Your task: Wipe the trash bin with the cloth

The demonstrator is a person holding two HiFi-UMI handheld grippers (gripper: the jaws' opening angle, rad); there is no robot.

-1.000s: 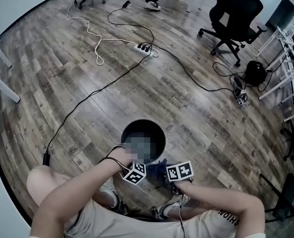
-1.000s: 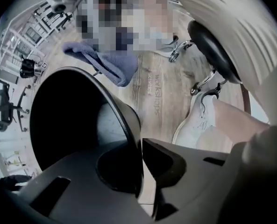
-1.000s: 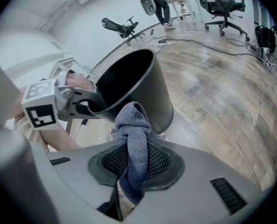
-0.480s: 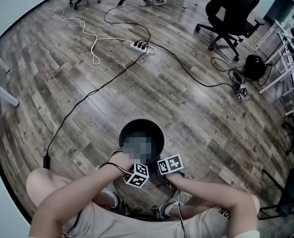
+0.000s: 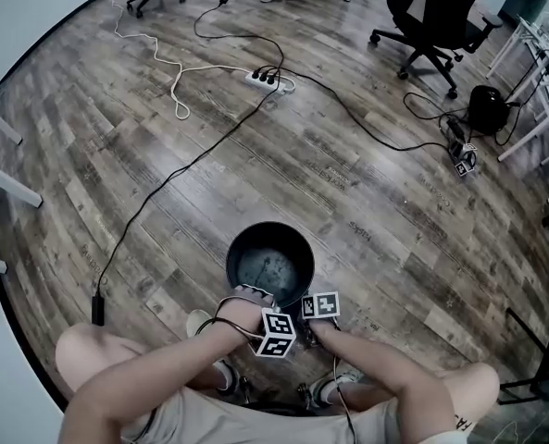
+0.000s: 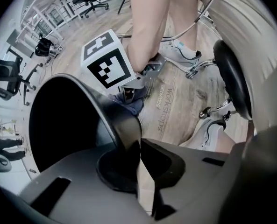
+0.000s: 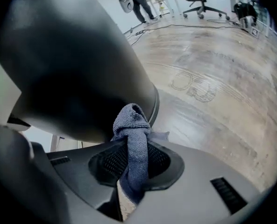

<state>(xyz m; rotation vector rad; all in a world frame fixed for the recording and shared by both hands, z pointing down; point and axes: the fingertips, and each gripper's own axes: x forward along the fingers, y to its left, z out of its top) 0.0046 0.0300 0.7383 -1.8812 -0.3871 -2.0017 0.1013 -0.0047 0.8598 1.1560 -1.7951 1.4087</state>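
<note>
Trash bin (image 5: 268, 226) is judged light, stiff and slippery; its rim is clamped by the left gripper (image 6: 138, 148), whose jaws have just been closing. Soft cloth (image 7: 133, 134) is pinched in the right gripper (image 7: 133, 160), close under the bin.

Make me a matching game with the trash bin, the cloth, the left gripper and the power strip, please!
Things:
1. trash bin
2. cloth
3. left gripper
4. power strip

Descriptions:
A. blue, pinched in the right gripper
B. shut on the bin's rim
C. white, far off on the wood floor
D. black, round, open at the top

Pairs: 1-D, 2-A, 3-B, 4-C.
The left gripper's jaws have just been closing, with the rim between them.
</note>
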